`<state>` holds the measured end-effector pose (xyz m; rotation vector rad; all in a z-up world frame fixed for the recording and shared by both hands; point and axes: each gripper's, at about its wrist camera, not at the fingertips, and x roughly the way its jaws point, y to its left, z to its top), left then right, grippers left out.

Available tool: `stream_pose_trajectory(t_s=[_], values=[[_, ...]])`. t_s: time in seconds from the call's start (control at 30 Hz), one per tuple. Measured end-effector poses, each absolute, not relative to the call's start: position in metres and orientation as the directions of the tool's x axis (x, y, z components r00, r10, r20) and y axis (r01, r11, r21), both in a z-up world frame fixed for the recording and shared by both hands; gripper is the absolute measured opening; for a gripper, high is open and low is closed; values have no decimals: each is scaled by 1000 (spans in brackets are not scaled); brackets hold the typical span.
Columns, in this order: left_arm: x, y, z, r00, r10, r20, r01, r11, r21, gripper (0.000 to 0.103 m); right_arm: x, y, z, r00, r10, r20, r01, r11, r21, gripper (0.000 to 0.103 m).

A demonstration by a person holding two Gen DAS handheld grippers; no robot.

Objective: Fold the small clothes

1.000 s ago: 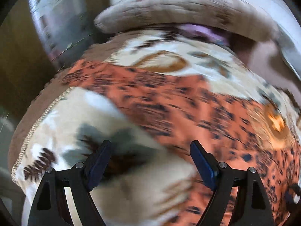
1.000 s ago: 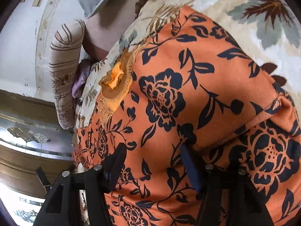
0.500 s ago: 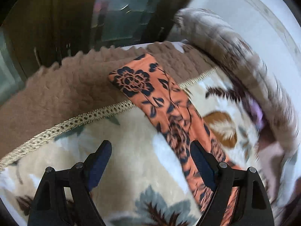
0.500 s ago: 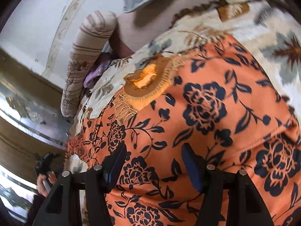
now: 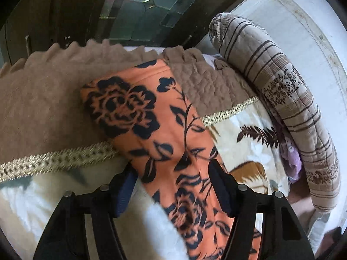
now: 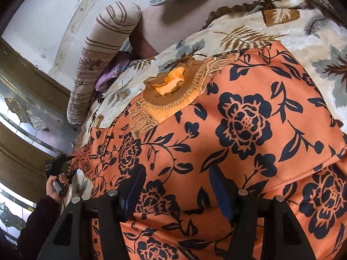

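Left gripper [image 5: 173, 192] closing around the orange floral garment's sleeve [image 5: 151, 130], pads not yet pressing; a shallow bite may slip. Right gripper [image 6: 175, 192] open above the garment's body.

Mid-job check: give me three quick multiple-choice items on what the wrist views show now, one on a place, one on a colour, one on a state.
1. Where does the narrow end of the orange floral garment lie?
A. on the blanket's brown border
B. on the striped bolster
C. on the floor

2. What colour are the garment's flowers?
A. white
B. dark navy
C. green

3. How does the left gripper stand?
A. shut empty on the bare blanket
B. out of view
C. jaws straddling the garment

Answers: 1 A, the end crosses the gold trim onto the brown border. 2 B, dark blooms on orange. 3 C, orange cloth runs between the two fingers; its jaws have just been closing.
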<state>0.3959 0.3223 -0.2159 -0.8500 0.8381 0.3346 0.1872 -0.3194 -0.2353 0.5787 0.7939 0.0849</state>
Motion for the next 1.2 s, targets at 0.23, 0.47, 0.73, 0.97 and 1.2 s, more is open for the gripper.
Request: stream_pose_trajectory(t_s=[0.23,0.47,0.73,0.97,1.2], values=[[416,317,-217,632,18,-774,-537,730,-422,8,188,-322,-236,707,276,-651,144,845,514,65],[403,271,-147,712,41,-701,-378,863,-333,7,182,-323,-224,737,244,-630,136,860,492,65],[375,134,-46,777,-125,-617,-20,975,-222,6,162,-345,-200,792,192,-579,168,844,510,65],[326,-31,-17,711,-315,-628,294,945,-141,6,135,-387,-183,840,156,-520,218,780,587,65],[251,-185,-53,499,-458,-735,564,816,-125,18,105,-433,-169,876,95,-473,285,688,667,65]])
